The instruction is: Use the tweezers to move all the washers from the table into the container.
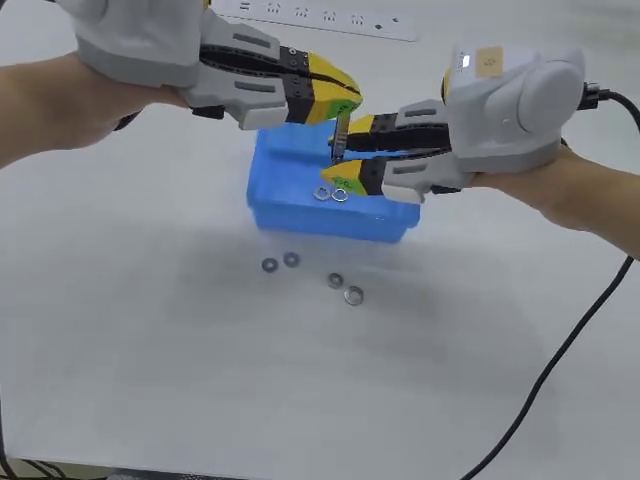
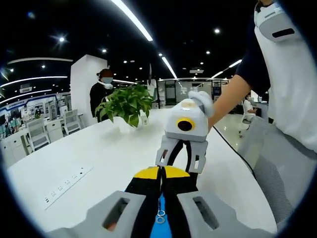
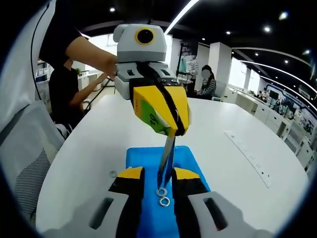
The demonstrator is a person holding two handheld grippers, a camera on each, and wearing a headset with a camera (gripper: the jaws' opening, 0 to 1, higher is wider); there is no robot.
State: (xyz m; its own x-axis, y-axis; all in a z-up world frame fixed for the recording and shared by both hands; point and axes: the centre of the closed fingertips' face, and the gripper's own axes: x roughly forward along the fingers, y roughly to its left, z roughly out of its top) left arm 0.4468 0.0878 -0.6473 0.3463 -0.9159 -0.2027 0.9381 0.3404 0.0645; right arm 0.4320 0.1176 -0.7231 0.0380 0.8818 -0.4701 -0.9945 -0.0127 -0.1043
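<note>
My left gripper comes in from the upper left, shut on the top of the metal tweezers, which hang down into the blue container. In the right gripper view the tweezers point down between my right gripper's yellow-tipped jaws, their tips at a washer; a second washer lies beside it. My right gripper stands open, one jaw on each side of the tweezers. Two washers lie inside the container. Several washers lie on the white table in front of it.
A white power strip lies along the far table edge. A black cable trails from my right gripper across the table's right side. A potted plant and a person stand beyond the table.
</note>
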